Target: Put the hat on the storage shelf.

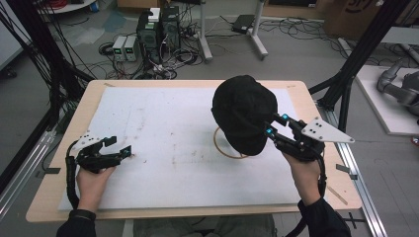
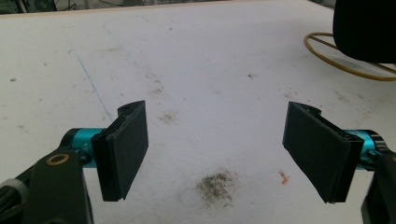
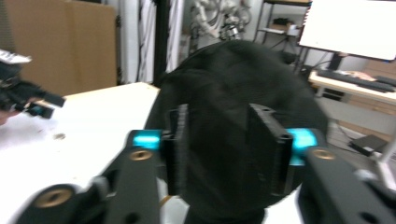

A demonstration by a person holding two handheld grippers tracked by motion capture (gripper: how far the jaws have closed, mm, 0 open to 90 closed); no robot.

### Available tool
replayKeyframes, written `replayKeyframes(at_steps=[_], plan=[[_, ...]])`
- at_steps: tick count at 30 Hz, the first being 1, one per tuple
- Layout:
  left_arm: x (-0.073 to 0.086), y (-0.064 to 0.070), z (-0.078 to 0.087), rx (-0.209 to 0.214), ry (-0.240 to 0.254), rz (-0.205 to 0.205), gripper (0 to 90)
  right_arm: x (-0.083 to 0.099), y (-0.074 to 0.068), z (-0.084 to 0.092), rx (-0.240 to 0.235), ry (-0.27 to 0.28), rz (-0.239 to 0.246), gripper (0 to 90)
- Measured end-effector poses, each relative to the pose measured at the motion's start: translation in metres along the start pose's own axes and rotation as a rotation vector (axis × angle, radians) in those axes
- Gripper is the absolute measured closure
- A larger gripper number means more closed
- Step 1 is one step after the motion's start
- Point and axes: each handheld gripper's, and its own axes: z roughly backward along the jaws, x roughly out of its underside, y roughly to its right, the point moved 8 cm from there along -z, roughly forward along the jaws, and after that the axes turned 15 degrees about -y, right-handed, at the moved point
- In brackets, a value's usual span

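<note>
Black cap (image 1: 244,116) sits on a stand over a yellow ring (image 1: 223,148), right half of the desk (image 1: 163,133). Right hand-held gripper (image 1: 276,125) at its brim side, jaws parted, apparently just letting go. Left hand-held gripper (image 1: 121,150) wide, idle, well apart. Next: back the right away without snagging fabric.

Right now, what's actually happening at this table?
A person works at a table covered with a white sheet, a handheld gripper in each hand. A black cap sits propped up over a yellow ring. The right gripper is at the cap's side, its jaws apart with the cap right in front of them; no grip on the fabric is visible. The left gripper rests open on the sheet, well away from the cap.
</note>
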Motion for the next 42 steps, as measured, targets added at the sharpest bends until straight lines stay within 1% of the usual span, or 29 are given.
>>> replayKeyframes(at_steps=[3, 4, 6, 9, 10, 11, 12, 14, 17, 20, 24, 26, 28, 31, 35, 37, 42], plan=[[0.000, 0.001, 0.000, -0.002, 0.000, -0.006, 22.2, 0.003, 0.014, 0.003, 0.027, 0.009, -0.045, 44.6], [-0.001, 0.002, 0.000, -0.007, -0.001, -0.019, 21.9, 0.006, 0.019, 0.004, 0.040, 0.009, -0.055, 43.5], [-0.003, 0.004, 0.000, -0.013, 0.000, -0.032, 21.7, 0.013, 0.029, 0.003, 0.061, 0.002, -0.081, 41.4], [-0.005, 0.007, -0.001, -0.011, 0.005, -0.045, 21.3, 0.029, 0.044, 0.001, 0.095, -0.014, -0.114, 39.3], [-0.005, 0.007, -0.001, -0.011, 0.005, -0.045, 21.2, 0.029, 0.044, 0.001, 0.095, -0.014, -0.114, 39.3], [-0.006, 0.009, -0.001, -0.013, 0.004, -0.061, 20.9, 0.041, 0.053, -0.001, 0.117, -0.026, -0.140, 38.2], [-0.007, 0.010, -0.002, -0.015, 0.007, -0.066, 20.7, 0.046, 0.058, -0.002, 0.123, -0.028, -0.152, 37.3], [-0.008, 0.012, -0.003, -0.016, 0.011, -0.077, 20.5, 0.059, 0.065, -0.005, 0.135, -0.050, -0.170, 36.7], [-0.011, 0.014, -0.005, -0.015, 0.015, -0.087, 20.2, 0.076, 0.073, -0.007, 0.139, -0.067, -0.205, 34.7], [-0.014, 0.016, -0.007, -0.016, 0.022, -0.098, 20.1, 0.089, 0.077, -0.009, 0.132, -0.090, -0.228, 32.9], [-0.017, 0.020, -0.012, -0.011, 0.027, -0.115, 20.1, 0.105, 0.079, -0.009, 0.121, -0.127, -0.242, 31.7], [-0.019, 0.022, -0.014, -0.010, 0.021, -0.121, 20.1, 0.113, 0.079, -0.009, 0.124, -0.149, -0.251, 31.7], [-0.020, 0.024, -0.015, -0.009, 0.030, -0.129, 20.1, 0.119, 0.080, -0.008, 0.130, -0.162, -0.260, 31.5], [-0.021, 0.025, -0.017, 0.001, 0.034, -0.130, 20.1, 0.125, 0.083, -0.007, 0.139, -0.174, -0.278, 30.2], [-0.020, 0.025, -0.018, 0.004, 0.026, -0.127, 20.1, 0.130, 0.086, -0.007, 0.146, -0.192, -0.291, 29.4], [-0.020, 0.025, -0.018, 0.006, 0.025, -0.128, 20.1, 0.133, 0.087, -0.008, 0.144, -0.204, -0.301, 29.2], [-0.019, 0.026, -0.018, 0.007, 0.013, -0.131, 20.1, 0.135, 0.087, -0.012, 0.138, -0.217, -0.297, 29.3]])
